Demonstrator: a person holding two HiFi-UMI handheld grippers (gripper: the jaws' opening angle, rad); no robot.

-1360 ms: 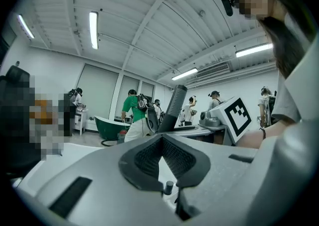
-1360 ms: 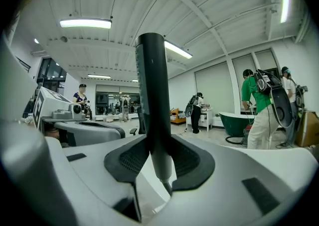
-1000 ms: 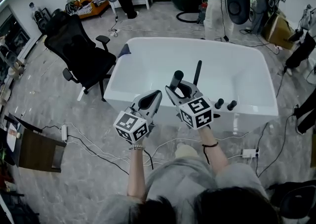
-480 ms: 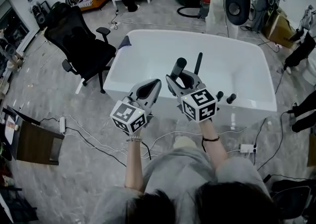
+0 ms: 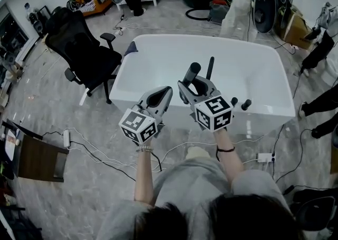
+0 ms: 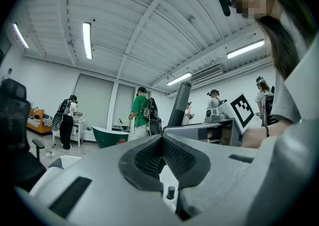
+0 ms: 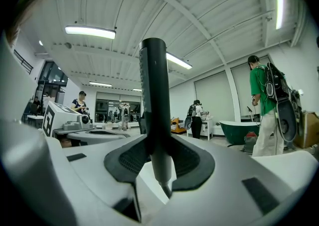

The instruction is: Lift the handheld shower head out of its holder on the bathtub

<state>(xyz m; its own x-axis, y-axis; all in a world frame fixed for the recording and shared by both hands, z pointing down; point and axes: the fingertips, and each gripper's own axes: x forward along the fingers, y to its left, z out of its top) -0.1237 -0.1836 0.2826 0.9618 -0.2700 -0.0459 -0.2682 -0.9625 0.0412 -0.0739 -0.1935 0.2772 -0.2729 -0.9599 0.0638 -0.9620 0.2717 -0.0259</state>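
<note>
My right claw (image 5: pixel 194 82) is clamped on the shower head (image 7: pixel 153 95), whose handle stands upright between the pads above the bathtub (image 5: pixel 158 40) near rim. Its top sticks out at the claw's 12 o'clock. Left claw (image 5: pixel 165 94) at 9 o'clock, jaws together. Tap knobs (image 5: pixel 246 104) at 3 o'clock.

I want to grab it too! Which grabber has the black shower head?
The right gripper: its jaws pinch the black shower head upright. The left gripper beside it is shut with nothing in it.
</note>
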